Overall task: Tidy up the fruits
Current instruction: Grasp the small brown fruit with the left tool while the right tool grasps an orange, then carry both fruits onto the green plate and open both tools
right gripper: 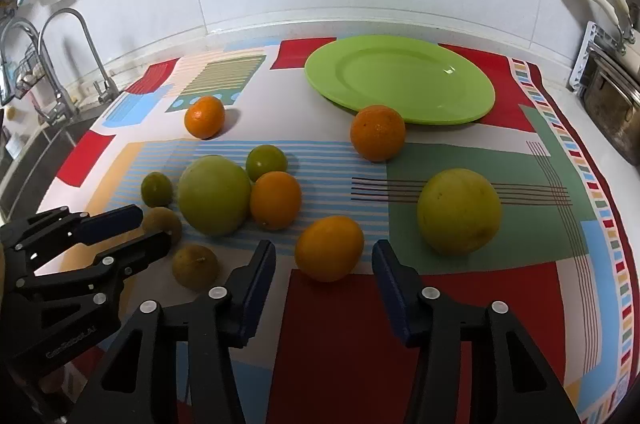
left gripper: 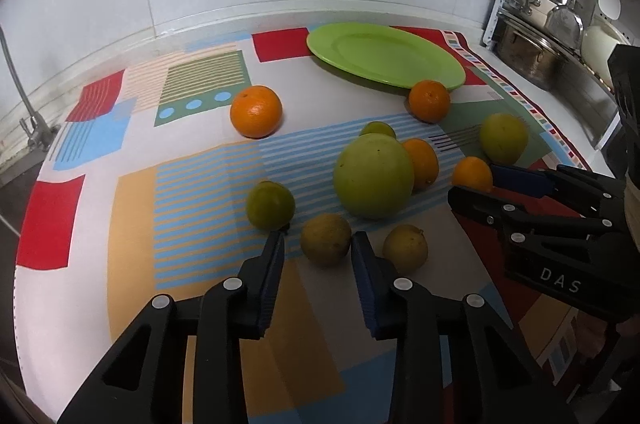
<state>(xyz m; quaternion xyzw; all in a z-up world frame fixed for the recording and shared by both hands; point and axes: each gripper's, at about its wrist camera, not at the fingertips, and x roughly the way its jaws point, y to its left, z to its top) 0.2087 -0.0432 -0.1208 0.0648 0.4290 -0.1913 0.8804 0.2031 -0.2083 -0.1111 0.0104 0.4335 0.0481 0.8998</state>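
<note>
- The left gripper [left gripper: 318, 248] has its fingers spread to either side of a brownish-green fruit [left gripper: 326, 239]; the pads sit just beside it, and whether they touch it cannot be told.
- The right gripper [right gripper: 324, 258] likewise flanks a small orange [right gripper: 329, 248], with a gap showing on both sides.
- Just beyond lie a large green fruit [left gripper: 374, 175], another orange [right gripper: 275, 199] touching it, a yellow-green fruit [right gripper: 459, 211] and several small green ones.
- Farther back, an empty green plate [right gripper: 400, 79] rests on the patterned tablecloth [right gripper: 460, 272], an orange [right gripper: 377, 132] against its near rim.
</note>
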